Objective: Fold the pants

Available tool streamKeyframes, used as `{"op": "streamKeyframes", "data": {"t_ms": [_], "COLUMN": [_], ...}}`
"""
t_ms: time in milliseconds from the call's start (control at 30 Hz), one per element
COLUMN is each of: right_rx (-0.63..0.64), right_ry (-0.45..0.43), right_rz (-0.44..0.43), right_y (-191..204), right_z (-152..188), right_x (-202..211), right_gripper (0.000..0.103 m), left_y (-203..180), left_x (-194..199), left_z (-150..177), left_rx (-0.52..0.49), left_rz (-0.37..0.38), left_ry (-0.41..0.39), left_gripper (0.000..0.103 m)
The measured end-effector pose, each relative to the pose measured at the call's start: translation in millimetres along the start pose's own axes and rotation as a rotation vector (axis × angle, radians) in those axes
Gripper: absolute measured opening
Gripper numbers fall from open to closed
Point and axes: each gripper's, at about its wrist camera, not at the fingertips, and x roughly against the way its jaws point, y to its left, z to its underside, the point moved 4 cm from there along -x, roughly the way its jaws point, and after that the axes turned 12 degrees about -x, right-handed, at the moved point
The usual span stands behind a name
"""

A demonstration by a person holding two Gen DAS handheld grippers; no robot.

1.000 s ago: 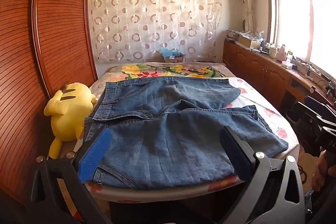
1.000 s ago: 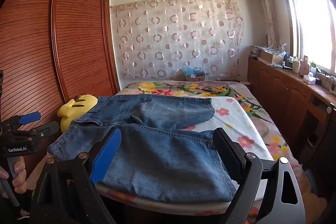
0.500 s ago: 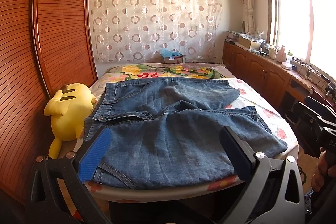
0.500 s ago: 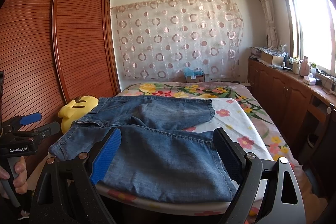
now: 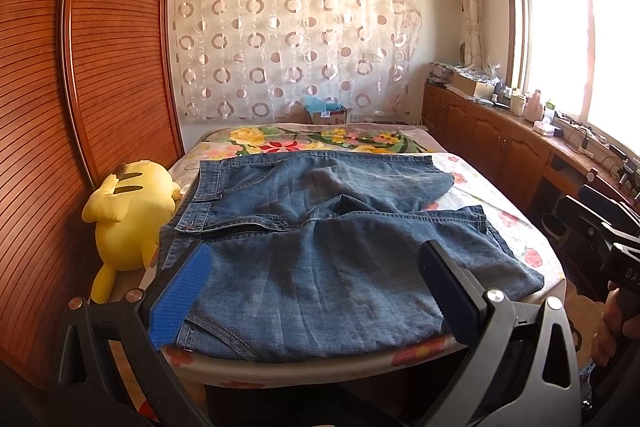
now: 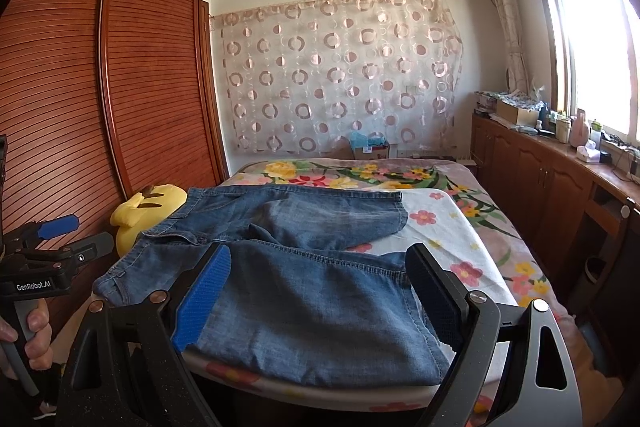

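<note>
Blue denim pants [image 5: 320, 247] lie spread on the bed, waistband to the left, both legs running right, the near leg over the bed's front edge. They also show in the right wrist view [image 6: 304, 267]. My left gripper [image 5: 316, 287] is open and empty, held just short of the bed's near edge, over the near leg. My right gripper [image 6: 320, 287] is open and empty too, in front of the near leg's hem end. Each gripper shows at the edge of the other's view, the right one [image 5: 600, 227] and the left one [image 6: 56, 239].
The bed has a floral sheet [image 5: 460, 171]. A yellow plush toy [image 5: 128, 215] leans at the bed's left side against a wooden slatted wardrobe [image 5: 100, 67]. A low wooden cabinet [image 5: 520, 147] with clutter runs under the window on the right.
</note>
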Motion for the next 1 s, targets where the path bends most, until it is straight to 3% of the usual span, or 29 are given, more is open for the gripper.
{"op": "streamKeyframes", "data": {"t_ms": [1000], "right_rx": [0.004], "right_ry": [-0.012], "right_rz": [-0.003], "right_y": [1.2], "right_z": [-0.5], "right_x": [0.5], "right_gripper": [0.090], "left_y": [0.4], "left_x": [0.6], "left_z": [0.2], "left_rx": [0.003], "left_rz": [-0.001], "left_ry": [-0.001], "left_gripper": [0.103]}}
